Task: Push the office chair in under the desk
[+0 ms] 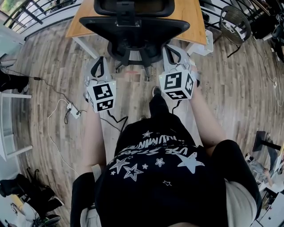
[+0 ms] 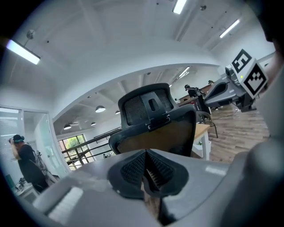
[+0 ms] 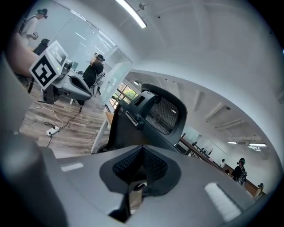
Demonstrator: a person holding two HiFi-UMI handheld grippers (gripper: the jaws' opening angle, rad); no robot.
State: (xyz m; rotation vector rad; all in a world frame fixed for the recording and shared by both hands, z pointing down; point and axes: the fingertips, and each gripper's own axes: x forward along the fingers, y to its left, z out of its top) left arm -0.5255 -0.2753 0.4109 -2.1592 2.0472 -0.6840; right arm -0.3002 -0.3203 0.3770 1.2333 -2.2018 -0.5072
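Office chair (image 1: 133, 25) sits at desk (image 1: 195, 21), fan (image 1: 234, 23) nearby.

Bright and even, lit from ceiling strip lights (image 2: 179, 5) above the office chair (image 2: 153, 119). Bent by fisheye around it, black at corners, blurred nearest the lens.

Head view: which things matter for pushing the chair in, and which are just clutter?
Job: office chair, desk, left tongs, right tongs, both shut and empty.
Lying about: power strip on the floor, floor fan.
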